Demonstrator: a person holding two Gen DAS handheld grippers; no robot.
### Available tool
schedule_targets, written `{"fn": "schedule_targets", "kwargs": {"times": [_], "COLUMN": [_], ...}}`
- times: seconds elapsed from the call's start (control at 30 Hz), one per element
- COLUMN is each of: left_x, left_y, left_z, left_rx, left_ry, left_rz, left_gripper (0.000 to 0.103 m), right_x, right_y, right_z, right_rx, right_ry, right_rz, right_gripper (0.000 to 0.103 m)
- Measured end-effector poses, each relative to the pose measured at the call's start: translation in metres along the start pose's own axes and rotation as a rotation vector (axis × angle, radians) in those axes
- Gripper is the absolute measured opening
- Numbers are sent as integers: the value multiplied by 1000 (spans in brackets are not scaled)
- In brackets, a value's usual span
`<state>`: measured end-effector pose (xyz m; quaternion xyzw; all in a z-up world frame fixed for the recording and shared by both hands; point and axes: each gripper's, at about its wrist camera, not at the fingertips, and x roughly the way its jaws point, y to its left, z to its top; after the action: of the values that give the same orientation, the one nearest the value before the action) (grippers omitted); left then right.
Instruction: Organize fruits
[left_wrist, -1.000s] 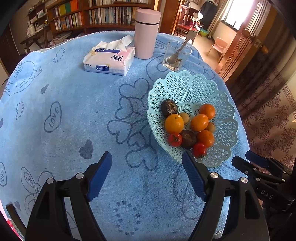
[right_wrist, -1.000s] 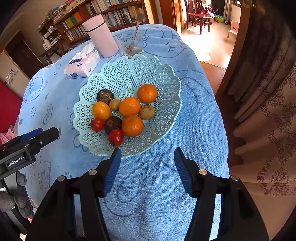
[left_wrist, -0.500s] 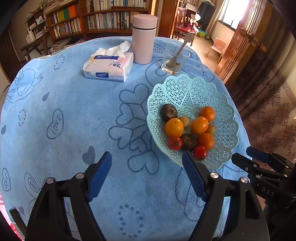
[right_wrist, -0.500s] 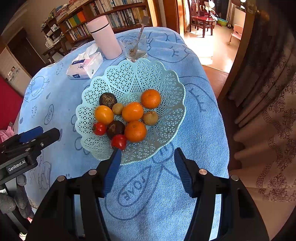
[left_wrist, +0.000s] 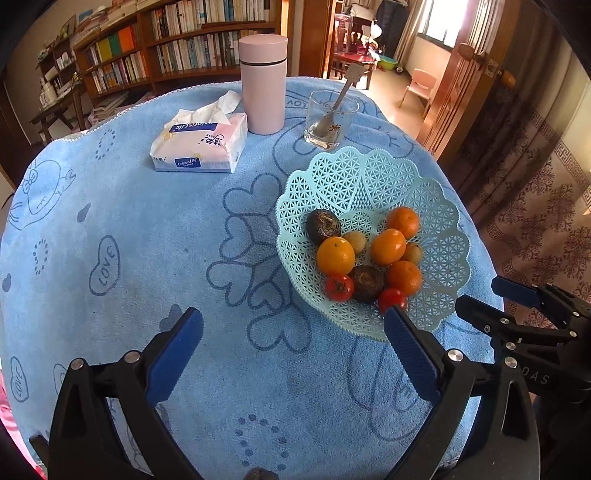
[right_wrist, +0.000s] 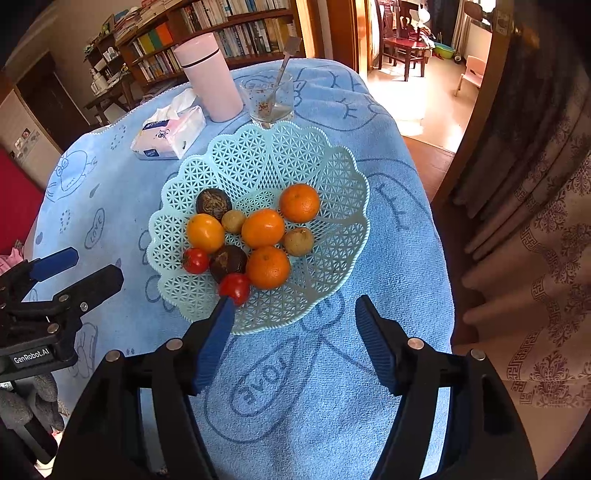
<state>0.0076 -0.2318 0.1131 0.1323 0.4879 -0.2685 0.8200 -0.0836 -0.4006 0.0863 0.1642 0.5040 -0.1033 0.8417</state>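
Note:
A pale green lattice basket (left_wrist: 373, 177) (right_wrist: 266, 155) stands on the blue towel-covered table. It holds several oranges (right_wrist: 263, 228), two red tomatoes (right_wrist: 195, 260), two dark passion fruits (right_wrist: 213, 201) and two small tan fruits (right_wrist: 298, 240). My left gripper (left_wrist: 293, 325) is open and empty, over bare cloth left of the basket's near rim. My right gripper (right_wrist: 293, 308) is open and empty, just short of the basket's near rim, its left finger (right_wrist: 218, 328) next to a tomato (right_wrist: 234, 286). Each gripper shows at the edge of the other view.
A tissue pack (left_wrist: 201, 144), a pink tumbler (left_wrist: 263, 83) and a glass with a spoon (left_wrist: 330, 118) stand at the table's far side. Bookshelves (left_wrist: 166, 48) are behind. A curtain (right_wrist: 535, 240) and a doorway lie to the right of the table edge.
Both grippers have drawn back and lifted slightly, so the basket and table look a little farther away. The jaws stayed open and the fruits have not moved.

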Motion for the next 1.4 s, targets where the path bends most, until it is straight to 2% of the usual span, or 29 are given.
{"fn": "schedule_targets", "kwargs": {"times": [0.13,0.3,0.4,0.73,0.93,1.4], "left_x": [-3,-6,-10,-15,-17,-18], "left_y": [0,-4,-10,-7,-9,-22], "left_z": [1,2,2,6,6,5], "left_rx": [5,31,61,24,39,90], "left_ry": [-12,-28,-48,-57,-59,-52], "left_rz": [14,49,85,155,204,255], "left_gripper": [98,98,98,98,98,98], "right_x": [0,0,-1,-10,-12,-16], "right_y": [0,0,0,4,8,9], "right_z": [0,0,-1,-3,-6,-10], "right_rx": [-2,-9,-22,-84,-109,-126], "right_ry": [0,1,-10,-75,-81,-95], "right_rz": [-4,-11,-30,-89,-96,-107], "right_gripper": [78,95,100,100,100,100]}}
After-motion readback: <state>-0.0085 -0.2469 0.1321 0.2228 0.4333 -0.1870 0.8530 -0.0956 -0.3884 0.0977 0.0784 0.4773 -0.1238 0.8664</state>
